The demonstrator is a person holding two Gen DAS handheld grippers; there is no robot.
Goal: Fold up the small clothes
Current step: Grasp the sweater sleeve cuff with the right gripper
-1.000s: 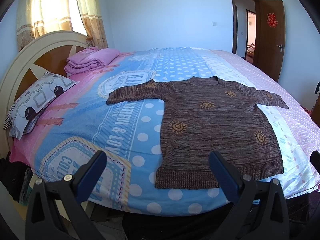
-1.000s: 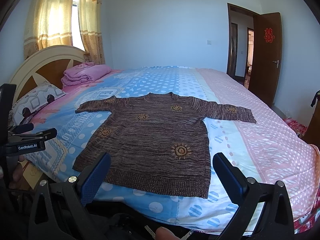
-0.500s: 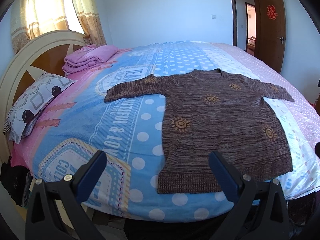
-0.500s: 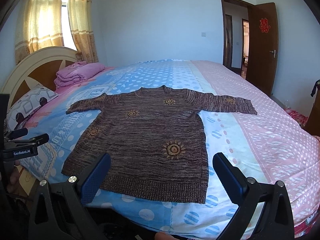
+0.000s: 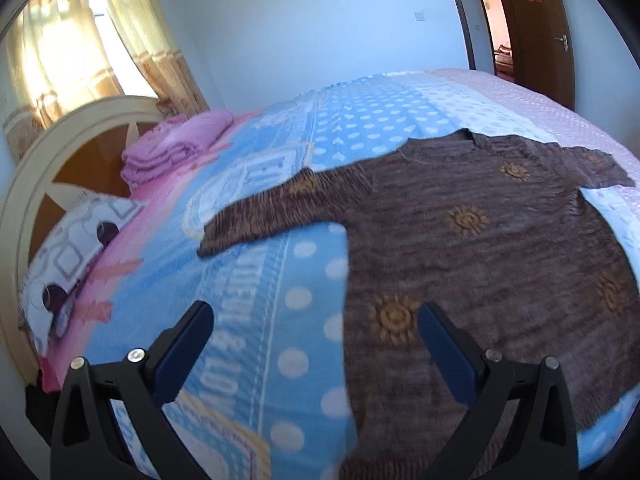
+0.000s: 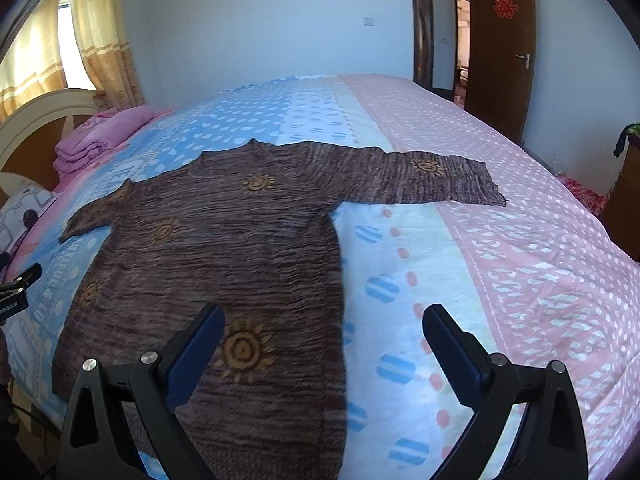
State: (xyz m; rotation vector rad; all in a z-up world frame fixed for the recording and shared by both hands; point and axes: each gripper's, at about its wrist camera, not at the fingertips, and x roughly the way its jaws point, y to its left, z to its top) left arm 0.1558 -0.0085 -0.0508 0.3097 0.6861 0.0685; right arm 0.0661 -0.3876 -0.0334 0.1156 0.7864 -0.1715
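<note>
1. Now both cameras sit closer than a second ago over the brown knitted sweater with orange sun motifs [image 6: 240, 248], spread flat on the bed [image 6: 520, 272].
2. The left hand-held gripper [image 5: 316, 344] gapes empty above the sweater's near left edge.
3. The right hand-held gripper [image 6: 320, 344], jaws just narrowed slightly yet apart, straddles the near right edge; folding hasn't begun.

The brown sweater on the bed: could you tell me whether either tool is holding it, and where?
Neither: the left tool and right tool are both open above the flat brown sweater.

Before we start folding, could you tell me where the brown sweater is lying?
The brown sweater lies flat on the bed, sleeves spread, centre-left in the right wrist view.
</note>
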